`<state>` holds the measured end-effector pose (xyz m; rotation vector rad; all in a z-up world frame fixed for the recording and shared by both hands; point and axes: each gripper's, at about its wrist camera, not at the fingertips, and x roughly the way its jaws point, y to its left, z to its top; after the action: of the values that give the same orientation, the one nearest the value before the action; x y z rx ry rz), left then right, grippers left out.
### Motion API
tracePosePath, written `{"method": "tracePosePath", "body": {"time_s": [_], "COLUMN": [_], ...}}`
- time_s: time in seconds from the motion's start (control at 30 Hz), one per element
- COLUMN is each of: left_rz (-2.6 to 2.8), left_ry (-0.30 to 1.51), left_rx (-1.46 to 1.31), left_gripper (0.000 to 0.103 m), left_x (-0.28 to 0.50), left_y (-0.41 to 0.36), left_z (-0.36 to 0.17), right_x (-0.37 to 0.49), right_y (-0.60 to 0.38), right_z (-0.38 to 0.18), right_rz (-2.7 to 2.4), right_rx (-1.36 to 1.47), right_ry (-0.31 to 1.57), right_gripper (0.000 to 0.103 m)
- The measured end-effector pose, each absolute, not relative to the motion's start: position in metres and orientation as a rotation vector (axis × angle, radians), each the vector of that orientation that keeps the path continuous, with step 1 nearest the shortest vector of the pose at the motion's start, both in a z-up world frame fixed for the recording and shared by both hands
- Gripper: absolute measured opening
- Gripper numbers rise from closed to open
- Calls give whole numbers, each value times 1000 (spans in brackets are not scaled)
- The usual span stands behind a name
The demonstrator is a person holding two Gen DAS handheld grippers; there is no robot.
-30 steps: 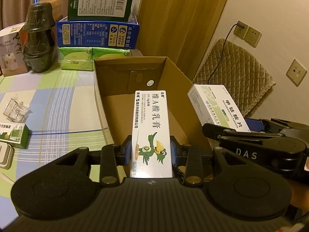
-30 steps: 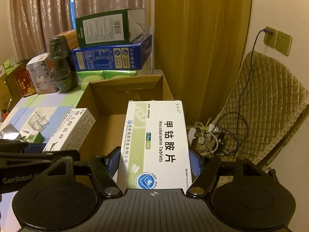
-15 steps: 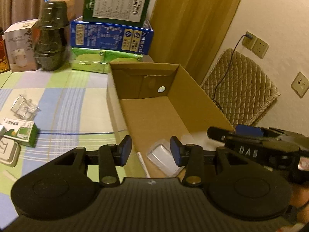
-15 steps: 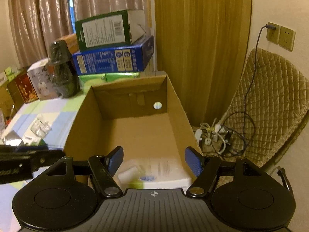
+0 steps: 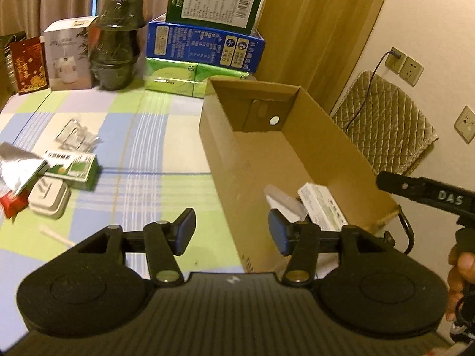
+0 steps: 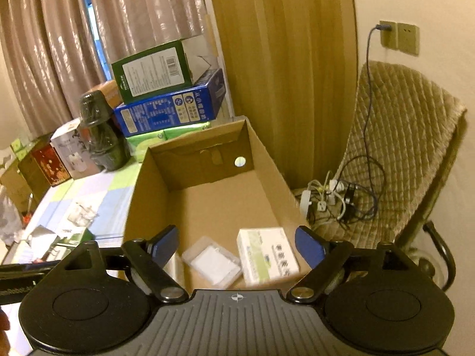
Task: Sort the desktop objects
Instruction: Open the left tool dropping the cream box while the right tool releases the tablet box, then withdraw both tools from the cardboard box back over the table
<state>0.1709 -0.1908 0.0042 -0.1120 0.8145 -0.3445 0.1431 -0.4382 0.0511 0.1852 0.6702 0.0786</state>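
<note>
On the checked tablecloth [image 5: 142, 160], through the left wrist view: left gripper [image 5: 231, 231] low in front, jaws opening, nothing between the blue pads, only cloth and the near wall of the cardboard box [image 5: 225, 160] behind the gap. Inside that box, near the front, a white medicine carton [image 5: 322, 204] and a clear plastic case [image 5: 282, 198] lying flat. Well to the left on the cloth, apart from the box and not yet sorted: a small green-and-white carton [image 5: 72, 166], a silver foil pouch [image 5: 17, 163], a red packet [image 5: 12, 204], a white square case [image 5: 47, 197], crumpled clear wrap [image 5: 77, 136], a thin white stick [image 5: 56, 235]. At the right edge, the right gripper [image 5: 427, 192] seen side-on, held by a hand [image 5: 460, 276].

Through the right wrist view: right gripper [image 6: 236, 246] above the near end of the cardboard box [image 6: 264, 160], jaws opening wide, nothing pinched. Below the gap, on the box floor, the white medicine carton [image 6: 267, 255] beside the clear plastic case [image 6: 212, 261], a third pale item at the left wall mostly hidden. Far half of the box floor bare.

Judged from this: a few items boxed, both tools free, the loose cluster on the left side of the cloth left to collect; roughly a first part done.
</note>
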Motion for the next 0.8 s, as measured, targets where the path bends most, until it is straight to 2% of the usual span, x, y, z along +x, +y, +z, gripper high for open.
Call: {"method": "tracePosePath", "body": {"time_s": [0.07, 0.13, 0.2, 0.3, 0.53, 0.6, 0.8], "left_rz": [-347, -350, -353, -353, -325, -313, -260], "left_ry": [822, 829, 824, 807, 778, 762, 749], "left_rx": [-108, -113, -109, -91, -80, -82, -66], "left_gripper": [58, 59, 69, 78, 88, 96, 102], "left_x": [162, 153, 143, 129, 103, 97, 81], "left_y": [-186, -181, -176, -167, -137, -126, -88], "left_z": [5, 6, 9, 14, 24, 26, 26], "right_x": [131, 120, 109, 94, 75, 71, 59], "right_y": [-432, -425, -415, -400, -369, -360, -337], "right_z": [54, 57, 60, 64, 65, 65, 67], "right_rz": [88, 104, 117, 137, 187, 203, 246], "right_rx": [189, 189, 179, 159, 135, 123, 125], "right_ry": [675, 681, 679, 677, 706, 709, 704], "right_gripper": [87, 91, 96, 101, 101, 101, 101]}}
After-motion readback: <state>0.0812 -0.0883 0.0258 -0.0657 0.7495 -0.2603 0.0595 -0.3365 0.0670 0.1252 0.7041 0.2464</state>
